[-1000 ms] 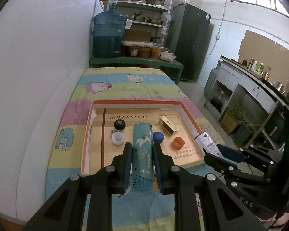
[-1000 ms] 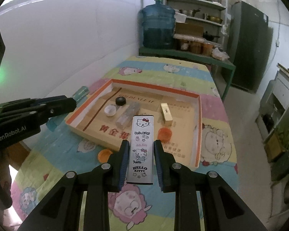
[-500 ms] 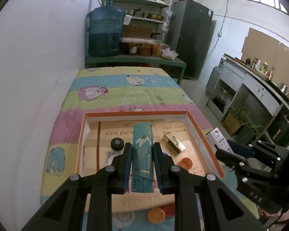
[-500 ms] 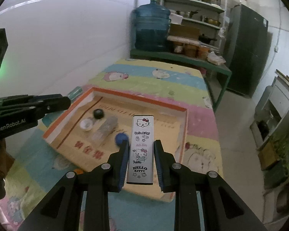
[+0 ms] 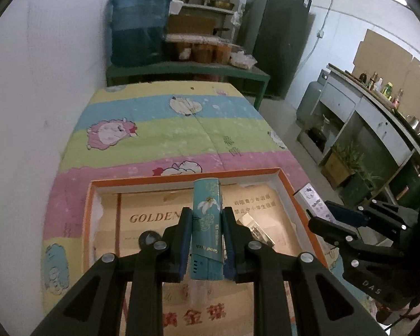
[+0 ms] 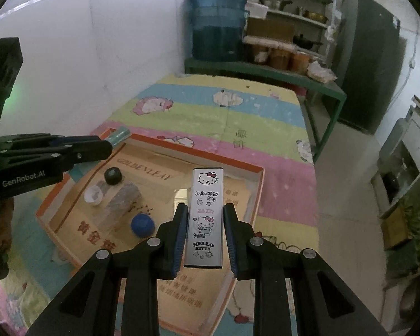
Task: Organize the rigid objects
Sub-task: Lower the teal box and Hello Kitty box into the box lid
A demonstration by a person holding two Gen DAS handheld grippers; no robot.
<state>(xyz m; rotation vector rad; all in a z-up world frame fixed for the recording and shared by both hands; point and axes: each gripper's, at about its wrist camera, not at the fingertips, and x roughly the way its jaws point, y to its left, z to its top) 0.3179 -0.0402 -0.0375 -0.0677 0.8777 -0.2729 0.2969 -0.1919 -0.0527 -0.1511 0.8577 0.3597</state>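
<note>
My left gripper [image 5: 205,218] is shut on a teal flowered box [image 5: 206,224] and holds it above the orange-rimmed cardboard tray [image 5: 142,182]. My right gripper [image 6: 205,210] is shut on a white Hello Kitty box [image 6: 205,218] and holds it over the tray's right half [image 6: 259,184]. Inside the tray lie a black cap [image 6: 113,175], a white cap [image 6: 93,194], a clear plastic box [image 6: 124,199], a blue cap [image 6: 142,224] and a gold box [image 5: 256,231]. The left gripper also shows in the right wrist view [image 6: 109,145], the right gripper in the left wrist view [image 5: 319,218].
The tray sits on a table with a striped cartoon cloth [image 5: 168,128] against a white wall [image 5: 42,84]. A green bench with a blue water jug [image 5: 140,28] stands behind the table. A dark fridge [image 5: 277,36] and a counter [image 5: 378,117] stand to the right.
Both grippers have moved forward over the tray with their boxes still held. The tray now fills more of both views, and the orange caps near its front have dropped out of sight.
</note>
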